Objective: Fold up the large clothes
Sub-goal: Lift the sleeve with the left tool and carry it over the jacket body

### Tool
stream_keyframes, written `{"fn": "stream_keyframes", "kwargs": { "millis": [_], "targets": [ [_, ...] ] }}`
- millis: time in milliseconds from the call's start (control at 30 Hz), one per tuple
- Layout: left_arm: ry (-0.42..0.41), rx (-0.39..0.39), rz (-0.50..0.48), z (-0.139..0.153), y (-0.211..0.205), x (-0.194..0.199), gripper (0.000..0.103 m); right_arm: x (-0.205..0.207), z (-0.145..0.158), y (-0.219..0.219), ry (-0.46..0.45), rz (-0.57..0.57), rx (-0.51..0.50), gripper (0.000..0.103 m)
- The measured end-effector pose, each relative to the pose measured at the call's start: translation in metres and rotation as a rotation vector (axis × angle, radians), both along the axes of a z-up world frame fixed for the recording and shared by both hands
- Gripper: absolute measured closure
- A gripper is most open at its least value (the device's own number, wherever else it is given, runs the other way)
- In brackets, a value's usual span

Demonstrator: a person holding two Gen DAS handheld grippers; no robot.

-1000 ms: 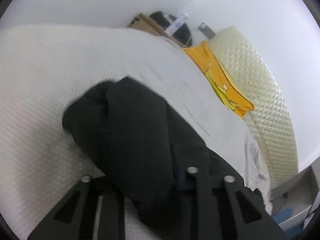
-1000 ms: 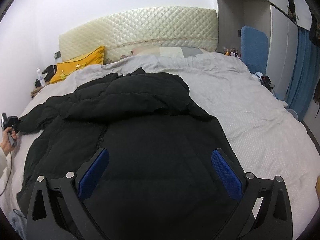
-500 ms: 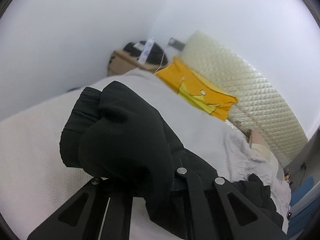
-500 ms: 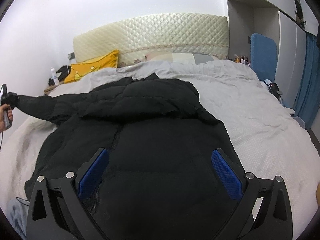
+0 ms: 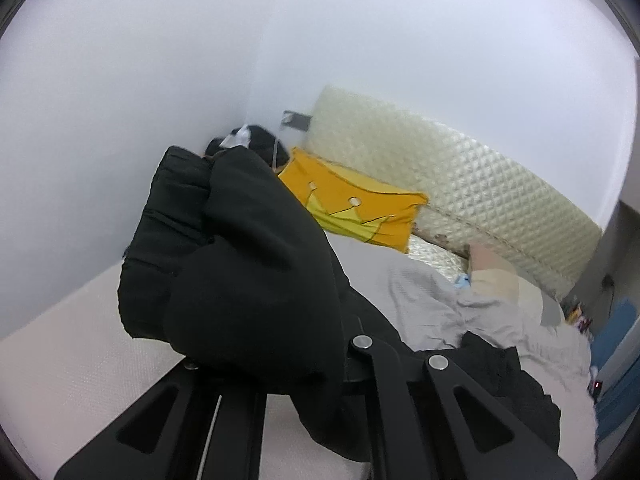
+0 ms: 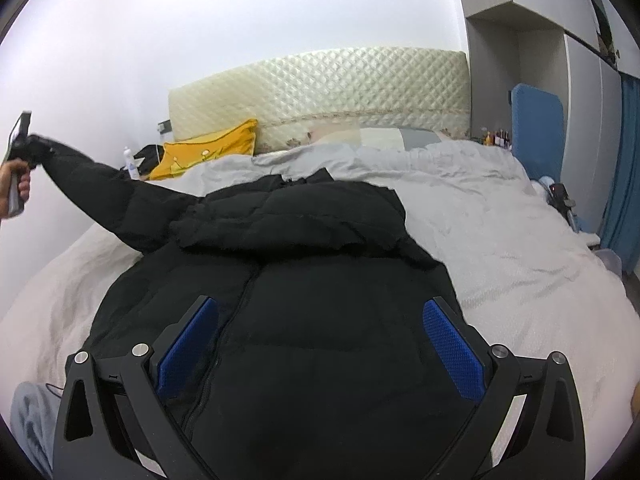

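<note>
Jacket [image 6: 304,300], black, quilted, large: lies front-up on the bed [image 6: 520,240], zip running down its middle, hood or collar end toward the headboard [image 6: 320,92]. Sleeve [image 6: 104,192], one, lifted clear of the bed and stretched out from the jacket's shoulder toward the wall side, away from the headboard's blue-panel end. Left tool [image 5: 280,364]: clamped on the cuff end of that sleeve [image 5: 240,272], the black cloth bunched thickly between and over its fingers so that the fingertips themselves are hidden; in the right wrist view the same tool [image 6: 24,148] shows small at the sleeve's far end, gripped in the person's hand [image 6: 14,188]. Right tool [image 6: 320,344]: fingers spread wide apart, blue ribbed pads [image 6: 452,348] facing each other, nothing between them; it hangs over the jacket's lower front, with the zip line just beside the left-hand pad [image 6: 188,344]; whether the pads touch the cloth cannot be told. Bed: covered in pale grey, rumpled bedding, the jacket resting across its middle. Headboard: cream, diamond-quilted, standing against the white wall beyond the jacket. Pillow [image 6: 208,152], yellow-orange with a drawn figure: leaning near the headboard on the lifted-sleeve side, also seen just past the held cuff in the left wrist view [image 5: 356,208]. Panel [image 6: 536,128], blue, upright: beside the headboard's other end, near the grey wardrobe [image 6: 540,40].
</note>
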State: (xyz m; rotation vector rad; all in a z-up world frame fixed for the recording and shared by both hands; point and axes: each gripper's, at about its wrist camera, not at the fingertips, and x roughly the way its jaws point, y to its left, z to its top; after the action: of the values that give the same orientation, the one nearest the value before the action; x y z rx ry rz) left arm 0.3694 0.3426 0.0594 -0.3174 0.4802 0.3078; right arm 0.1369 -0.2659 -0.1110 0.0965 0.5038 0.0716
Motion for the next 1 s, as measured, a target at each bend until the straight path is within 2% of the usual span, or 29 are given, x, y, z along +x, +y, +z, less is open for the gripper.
{"fn": "stream_keyframes", "kwargs": {
  "millis": [300, 533, 767, 1000],
  "targets": [
    [-0.034, 0.092, -0.129, 0.063, -0.131, 0.005, 0.097, 0.003, 0.001, -0.018, -0.013, 0.014, 0.003, 0.0],
    [-0.044, 0.125, -0.239, 0.081, -0.244, 0.017, 0.097, 0.002, 0.0, -0.038, -0.015, 0.011, 0.029, 0.0],
    [0.003, 0.175, -0.409, 0.064, -0.364, 0.029, 0.097, -0.004, 0.003, -0.055, -0.025, 0.007, 0.032, 0.0],
    [0.044, 0.163, -0.554, 0.009, -0.477, 0.041, 0.097, 0.001, 0.001, -0.073, -0.014, -0.005, 0.069, 0.0]
  ]
}}
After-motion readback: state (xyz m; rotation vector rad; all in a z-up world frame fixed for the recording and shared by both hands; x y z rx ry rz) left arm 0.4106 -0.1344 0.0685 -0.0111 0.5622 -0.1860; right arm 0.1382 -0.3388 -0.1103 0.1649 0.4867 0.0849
